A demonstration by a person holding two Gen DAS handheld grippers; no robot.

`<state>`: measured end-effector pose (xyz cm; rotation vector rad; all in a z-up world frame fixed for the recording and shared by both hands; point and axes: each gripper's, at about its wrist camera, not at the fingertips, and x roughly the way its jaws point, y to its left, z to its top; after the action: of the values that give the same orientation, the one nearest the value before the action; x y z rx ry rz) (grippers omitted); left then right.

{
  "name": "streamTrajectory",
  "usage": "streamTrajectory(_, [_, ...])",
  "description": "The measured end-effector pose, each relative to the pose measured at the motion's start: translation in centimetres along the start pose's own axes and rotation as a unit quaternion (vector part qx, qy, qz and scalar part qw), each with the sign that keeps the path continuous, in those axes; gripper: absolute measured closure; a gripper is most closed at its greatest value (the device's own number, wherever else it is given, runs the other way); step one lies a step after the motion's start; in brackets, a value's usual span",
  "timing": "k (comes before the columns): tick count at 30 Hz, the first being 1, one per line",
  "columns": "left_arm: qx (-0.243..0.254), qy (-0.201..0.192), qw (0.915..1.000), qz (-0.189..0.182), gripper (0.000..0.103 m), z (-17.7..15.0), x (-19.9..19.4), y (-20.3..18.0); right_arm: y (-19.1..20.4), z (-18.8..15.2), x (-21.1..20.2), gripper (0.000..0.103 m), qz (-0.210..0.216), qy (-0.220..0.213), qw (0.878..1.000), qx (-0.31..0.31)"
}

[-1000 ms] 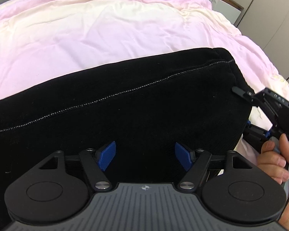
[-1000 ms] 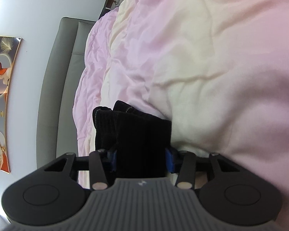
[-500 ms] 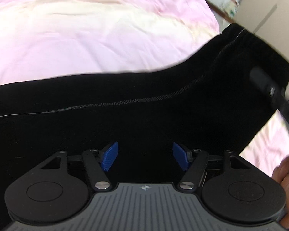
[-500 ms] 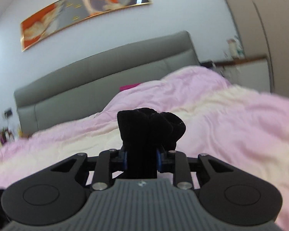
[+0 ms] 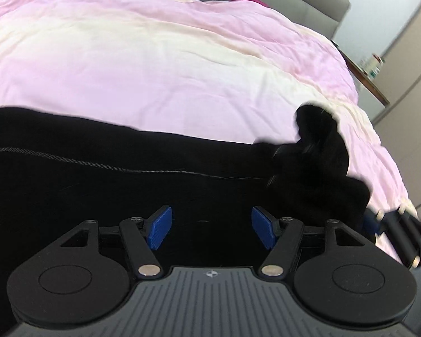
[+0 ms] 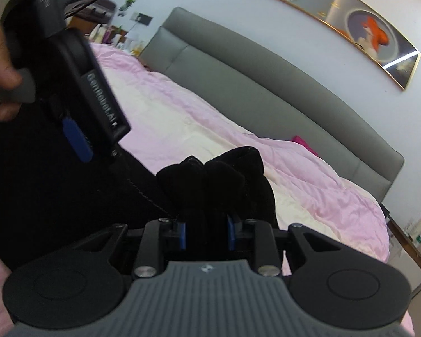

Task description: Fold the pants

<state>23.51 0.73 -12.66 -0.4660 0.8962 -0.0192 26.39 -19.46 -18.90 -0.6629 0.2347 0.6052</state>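
Observation:
The black pants (image 5: 98, 174) lie across the pink and cream duvet (image 5: 154, 64), with a pale seam line running along them. My left gripper (image 5: 212, 229) hovers over the pants with its blue pads apart and nothing between them. My right gripper (image 6: 206, 234) is shut on a bunched end of the pants (image 6: 219, 174), which stands up in front of it. That bunched end also shows in the left wrist view (image 5: 320, 151), lifted over the rest of the cloth. The left gripper (image 6: 78, 137) shows at the upper left of the right wrist view.
A grey padded headboard (image 6: 266, 84) runs behind the bed, under a long framed picture (image 6: 350, 22). A wooden side table (image 5: 370, 78) with small bottles stands by the bed's far side. A magenta item (image 6: 303, 143) lies near the headboard.
My right gripper has lifted the bunched end of the pants and carried it across toward the left gripper. The left gripper stays open over the pants; its view has swung toward the headboard.

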Motion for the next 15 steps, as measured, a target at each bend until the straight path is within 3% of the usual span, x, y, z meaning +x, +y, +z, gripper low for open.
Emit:
streamTrajectory(6, [-0.004, -0.005, 0.9999, -0.010, 0.026, 0.5, -1.1, 1.3, 4.9, -1.0, 0.9, 0.081, 0.056, 0.053, 0.990, -0.121])
streamTrajectory(12, [-0.012, -0.017, 0.9997, -0.016, 0.026, 0.9, -1.7, 1.4, 6.1, 1.4, -1.4, 0.081, 0.049, 0.000, 0.991, -0.128])
streamTrajectory(15, [-0.015, -0.017, 0.9996, -0.016, 0.026, 1.1, -1.4, 1.3, 7.2, 1.1, -1.2, 0.080, 0.056, 0.010, 0.988, -0.145])
